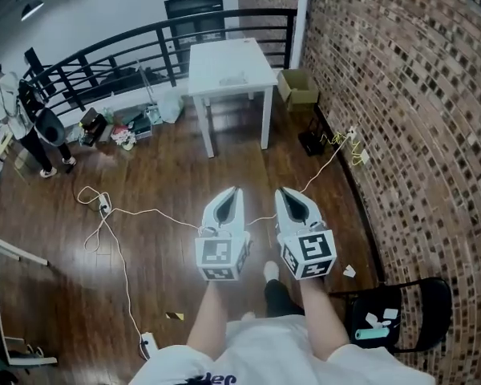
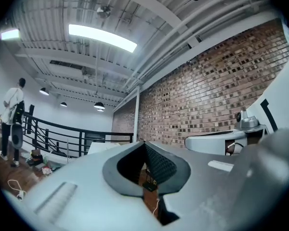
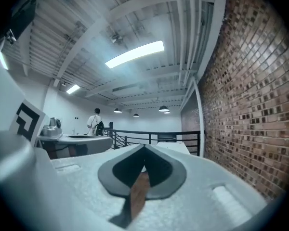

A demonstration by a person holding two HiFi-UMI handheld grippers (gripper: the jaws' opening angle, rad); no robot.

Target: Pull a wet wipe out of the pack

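White worktop [image 1: 224,58], upper centre, shows no clear pack; left hand-held gripper [image 1: 234,192] and right hand-held gripper [image 1: 280,192] sit closed, empty. Wipes likely limp: pinch a protruding tip.

— What's the person wearing?
— A white short-sleeved shirt [image 1: 260,350] with dark lettering, dark trousers [image 1: 279,297], a white shoe [image 1: 270,270].
— And the tools?
— The left gripper [image 1: 236,191] and right gripper [image 1: 280,192] match: pale grey shells, dark grey ribbed lining on the fingers [image 2: 160,165], and a cube [image 1: 222,257] of black-and-white square markers on each.
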